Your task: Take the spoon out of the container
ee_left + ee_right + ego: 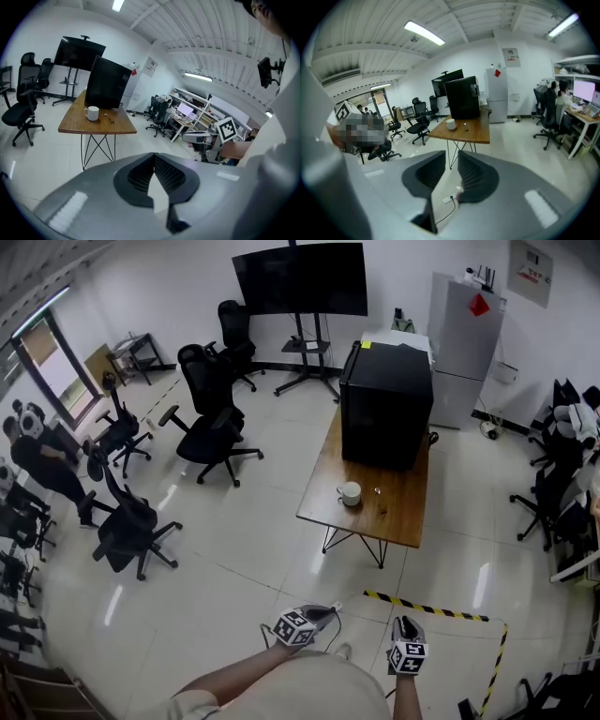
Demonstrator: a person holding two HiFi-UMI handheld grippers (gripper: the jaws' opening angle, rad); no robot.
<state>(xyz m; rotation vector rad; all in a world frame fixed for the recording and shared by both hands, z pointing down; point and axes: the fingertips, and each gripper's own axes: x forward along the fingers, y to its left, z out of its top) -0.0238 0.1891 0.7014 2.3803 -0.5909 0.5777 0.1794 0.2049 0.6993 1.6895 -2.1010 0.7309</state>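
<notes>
While both grippers hang empty, left gripper (153,156) tips together, right gripper (451,157) slightly parted, the mug (350,492) sits at 12 o'clock on the table (405,517). Spoon not resolvable; likely light, stiff, slick, so pinch its handle.

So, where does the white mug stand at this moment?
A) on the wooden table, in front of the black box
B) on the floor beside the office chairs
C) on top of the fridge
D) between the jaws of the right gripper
A: the head view shows the white mug standing on the wooden table, just in front of the black box.
</notes>
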